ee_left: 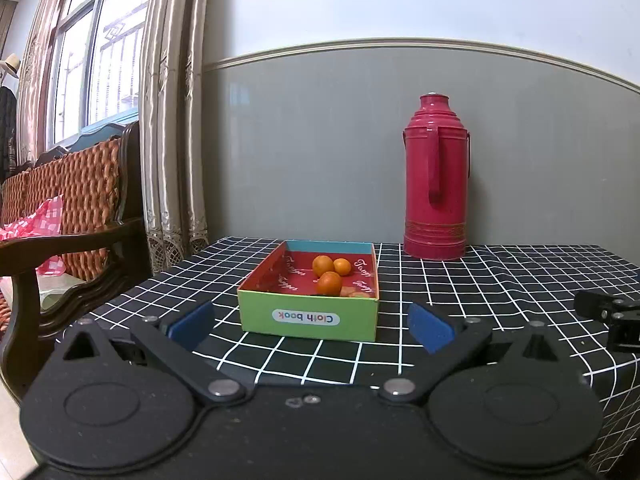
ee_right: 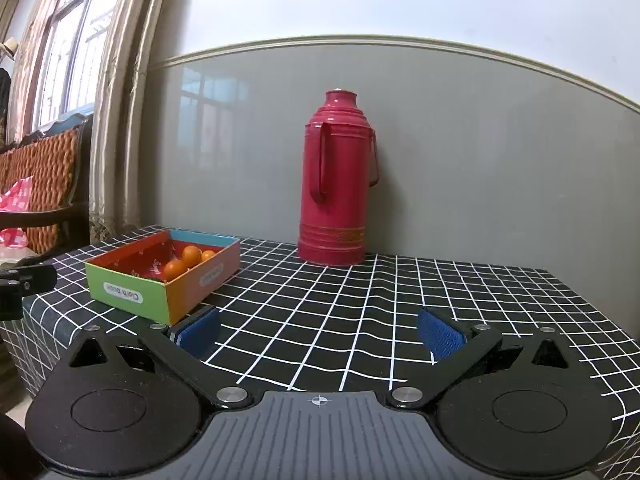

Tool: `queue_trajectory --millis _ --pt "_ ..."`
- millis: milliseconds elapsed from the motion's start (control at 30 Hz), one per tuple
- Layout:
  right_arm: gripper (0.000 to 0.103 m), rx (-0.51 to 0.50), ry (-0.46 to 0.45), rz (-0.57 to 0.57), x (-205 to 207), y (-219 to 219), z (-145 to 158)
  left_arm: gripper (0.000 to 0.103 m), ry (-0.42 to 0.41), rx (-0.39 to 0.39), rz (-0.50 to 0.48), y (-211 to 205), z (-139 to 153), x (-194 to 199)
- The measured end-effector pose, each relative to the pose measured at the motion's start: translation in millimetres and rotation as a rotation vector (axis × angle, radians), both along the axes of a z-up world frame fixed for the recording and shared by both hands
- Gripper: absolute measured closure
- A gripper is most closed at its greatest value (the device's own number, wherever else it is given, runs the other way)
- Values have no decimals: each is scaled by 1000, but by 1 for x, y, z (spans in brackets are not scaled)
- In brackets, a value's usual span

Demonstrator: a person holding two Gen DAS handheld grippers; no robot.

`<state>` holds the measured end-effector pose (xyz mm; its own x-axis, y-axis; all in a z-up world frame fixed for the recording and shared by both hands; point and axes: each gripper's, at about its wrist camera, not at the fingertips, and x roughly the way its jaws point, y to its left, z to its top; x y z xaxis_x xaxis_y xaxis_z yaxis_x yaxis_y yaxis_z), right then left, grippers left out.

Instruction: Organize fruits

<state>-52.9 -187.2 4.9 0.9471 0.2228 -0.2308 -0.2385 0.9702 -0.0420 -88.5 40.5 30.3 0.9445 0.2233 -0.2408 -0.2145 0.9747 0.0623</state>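
Left hand-held gripper (ee_left: pixel 311 326): blue-padded fingers spread wide, nothing between them; low over near edge of surface, aimed straight at box.
Right hand-held gripper (ee_right: pixel 319 332): fingers spread wide too, empty; points at bare cloth right of box.
Surface (ee_left: pixel 480 300): covered w/ black cloth w/ white grid lines.
Box (ee_left: pixel 308 318): shallow open cardboard tray, green near wall w/ "Cloth book" label upside down, red inside, blue far wall; sits left-centre on surface.
Fruits: three small round oranges (ee_left: pixel 329 282) inside box, toward its right-far part, close together.
Left view only: small pale orange bit (ee_left: pixel 354 292) in near-right corner of box, unclear what; tip of right hand-held gripper at right edge.
Right view only: box's orange right side wall (ee_right: pixel 208 280); window reflection on grey wall; left hand-held gripper's black tip at left edge.
Flask (ee_right: pixel 338 184): tall dark pink thermos w/ handle, upright at far side against wall, well apart from box.
Far left: wooden chair w/ woven orange back (ee_left: pixel 80 184), curtains, window.
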Motion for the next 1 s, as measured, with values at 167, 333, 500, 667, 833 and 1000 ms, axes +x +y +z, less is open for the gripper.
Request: queue_trajectory --millis 167,333,500,667,833,1000 --pt "0 1 1 0 0 0 0 6 -2 -1 1 0 0 0" --pt "0 2 1 0 0 0 0 6 -1 -1 -2 -1 0 0" --pt "0 1 0 0 -1 1 0 6 -2 -1 -1 -1 0 0" --pt "0 1 0 0 -1 1 0 6 -5 -2 -3 -1 0 1" --pt "0 1 1 -1 -1 1 0 6 -7 -5 -2 -1 0 0" --pt "0 -2 2 2 -2 2 -1 6 -9 -6 -3 -1 0 -1"
